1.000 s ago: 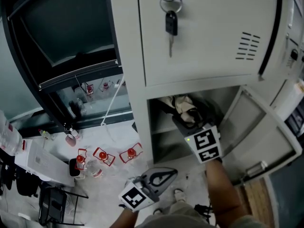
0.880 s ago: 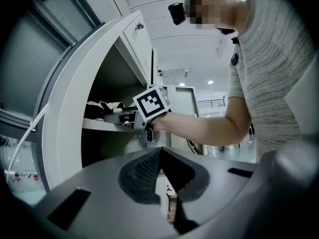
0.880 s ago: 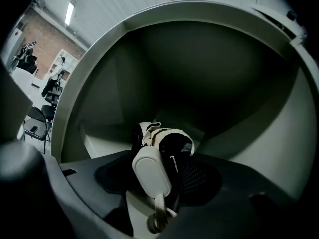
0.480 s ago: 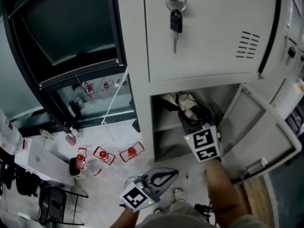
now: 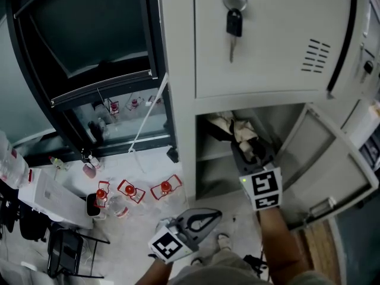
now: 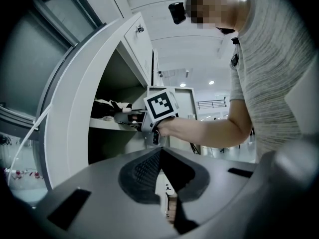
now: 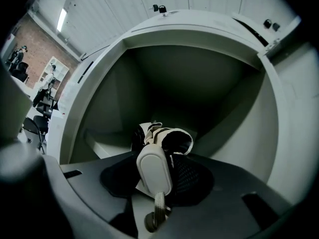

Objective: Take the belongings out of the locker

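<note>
Inside the locker, the right gripper pinched a white tag in front of the cloth bundle. A slow, straight pull seemed best. The left gripper hung pressed together, empty.

Right gripper extended forward, apparently clamped; left gripper closed, low.
</note>
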